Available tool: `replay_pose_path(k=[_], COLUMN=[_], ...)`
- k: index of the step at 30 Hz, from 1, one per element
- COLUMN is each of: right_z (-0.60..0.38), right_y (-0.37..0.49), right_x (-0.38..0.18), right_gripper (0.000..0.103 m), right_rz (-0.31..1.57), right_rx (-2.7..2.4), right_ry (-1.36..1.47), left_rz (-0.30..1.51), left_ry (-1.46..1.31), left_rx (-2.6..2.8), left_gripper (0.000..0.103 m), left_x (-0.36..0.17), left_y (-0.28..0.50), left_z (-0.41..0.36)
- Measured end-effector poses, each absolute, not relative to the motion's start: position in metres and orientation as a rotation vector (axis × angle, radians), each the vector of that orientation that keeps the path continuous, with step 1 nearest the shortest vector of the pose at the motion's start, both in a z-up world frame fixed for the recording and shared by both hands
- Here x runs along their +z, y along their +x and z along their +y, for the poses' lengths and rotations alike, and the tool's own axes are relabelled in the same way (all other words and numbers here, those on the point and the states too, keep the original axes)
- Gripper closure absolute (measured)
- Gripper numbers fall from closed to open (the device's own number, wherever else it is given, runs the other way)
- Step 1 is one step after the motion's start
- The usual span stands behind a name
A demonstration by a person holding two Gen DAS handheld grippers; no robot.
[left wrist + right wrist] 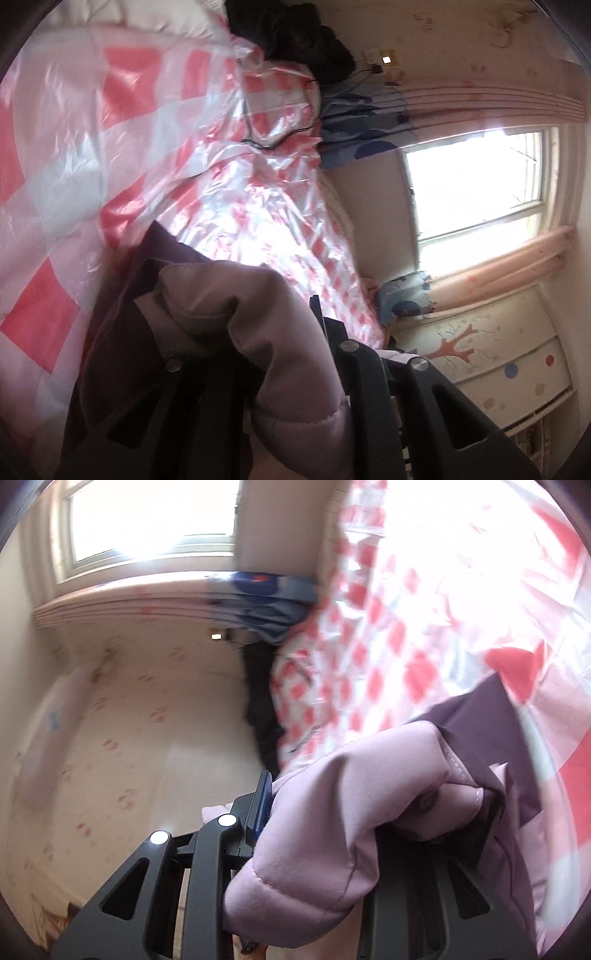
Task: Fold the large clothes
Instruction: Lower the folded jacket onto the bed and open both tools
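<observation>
- Left wrist view: the left gripper has its black jaws closed on a fat fold of the puffy lilac quilted coat. The fold sits right between the jaws and bulges out over the front of them.
- The coat's dark purple lining hangs off the left side of the jaws and goes down out of view.
- Past the jaw tips lies the shiny pink-and-white checked plastic sheet that covers the bed. Far beyond the tips, a black bundle of cloth sits at the end of the bed, with a thin black cable lying on the sheet before it.
- To the right of the jaws, far off, is the bright window.
- Right wrist view: the right gripper also has its jaws closed on a thick fold of the same coat, which fills the gap and spills over the right jaw. The left jaw's blue pad presses on the cloth.
- The checked sheet is ahead and to the right of the jaws.
- What could go wrong, I think: the coat is puffy and smooth, so a fold may slide out of the jaws if the hands pull apart hard.
- The hanging part may drag the slippery sheet into a bunch.
- It may also catch the cable.
</observation>
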State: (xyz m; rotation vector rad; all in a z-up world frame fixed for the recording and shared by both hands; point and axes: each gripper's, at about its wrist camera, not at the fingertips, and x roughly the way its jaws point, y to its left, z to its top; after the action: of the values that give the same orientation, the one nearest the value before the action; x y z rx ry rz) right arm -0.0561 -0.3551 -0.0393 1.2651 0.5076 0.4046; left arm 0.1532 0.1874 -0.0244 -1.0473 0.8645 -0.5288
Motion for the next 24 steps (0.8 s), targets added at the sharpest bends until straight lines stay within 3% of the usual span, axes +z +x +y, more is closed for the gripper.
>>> replay_pose_path(k=[3,8,11,14,16,19,24], right_z=[-0.356,-0.353,-0.356,-0.359,-0.359,-0.351,-0.253], right_y=[-0.041,-0.020,-0.014,-0.029,-0.050,-0.069,-0.046], right_x=[-0.063,-0.074,-0.078,-0.065,-0.038,0.004,0.062], right_gripper=[0.076,0.076,0.071,0.043,0.010,0.007,0.007], right_rz=[0.534,0.576,0.582,0.549,0.495,0.432,0.632], right_rx=[0.371,0.342,0.358,0.379,0.393,0.370,0.247], right_ry=[1.257,1.205,1.248,1.318,1.286,1.158,0.496], left_rz=[0.899,0.937,0.959,0.952,0.897,0.789,0.717], left_ry=[-1.048,-0.962,-0.949,-0.980,-1.044,-1.158,-0.771], left_rx=[-0.477,-0.429,-0.444,-0.506,-0.555,-0.558,-0.673], left_gripper=[0.088,0.085,0.082,0.056,0.028,0.008,0.008], left_x=[-0.057,-0.064,-0.056,-0.029,-0.003,0.028,0.092], left_y=[0.167,0.175,0.174,0.170,0.162,0.153,0.125], left_z=[0.183,0.173,0.173,0.178,0.187,0.201,0.139])
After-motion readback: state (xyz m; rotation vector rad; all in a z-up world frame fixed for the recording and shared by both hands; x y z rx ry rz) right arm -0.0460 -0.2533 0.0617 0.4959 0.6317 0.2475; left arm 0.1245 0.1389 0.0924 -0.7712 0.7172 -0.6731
